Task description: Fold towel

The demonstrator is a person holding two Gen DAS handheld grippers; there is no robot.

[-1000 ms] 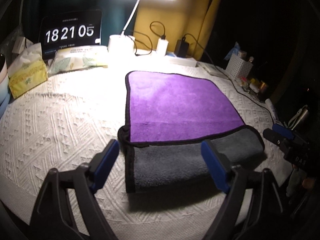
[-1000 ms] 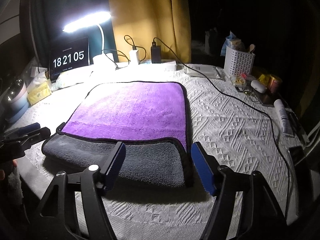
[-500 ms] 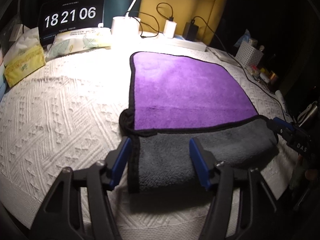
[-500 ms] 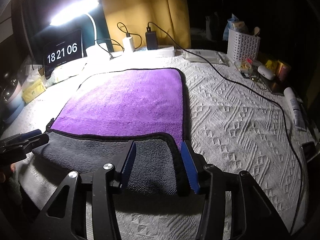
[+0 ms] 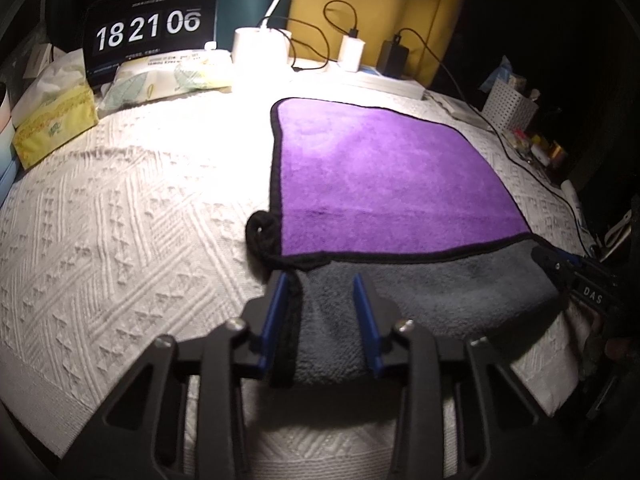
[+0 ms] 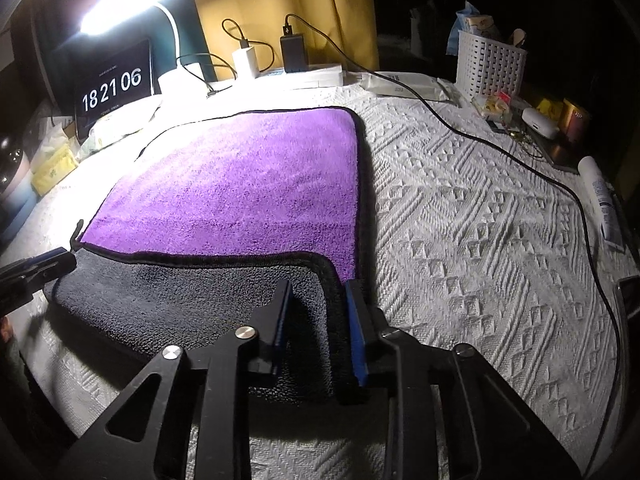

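Observation:
A towel [image 5: 384,176], purple on top and grey on the back with black trim, lies flat on a white textured cloth [image 5: 140,232]. Its near edge is folded over, so a grey band [image 5: 432,288] shows. My left gripper [image 5: 320,300] straddles the band's left near corner, jaws narrowed around it with a gap still showing. My right gripper [image 6: 316,308] straddles the right near corner of the band [image 6: 180,300], jaws narrowed likewise. Each gripper shows at the edge of the other's view: the right one [image 5: 576,276], the left one [image 6: 36,268].
At the back stand a lit desk lamp [image 6: 128,12], a clock display [image 5: 150,30], tissue packs [image 5: 56,124], chargers with cables [image 6: 292,52] and a white basket [image 6: 490,66]. A black cable [image 6: 520,160] and a tube [image 6: 604,204] lie right of the towel.
Both grippers have moved forward and down onto the near corners of the folded grey band. Their jaws have narrowed from wide open to close around the fabric.

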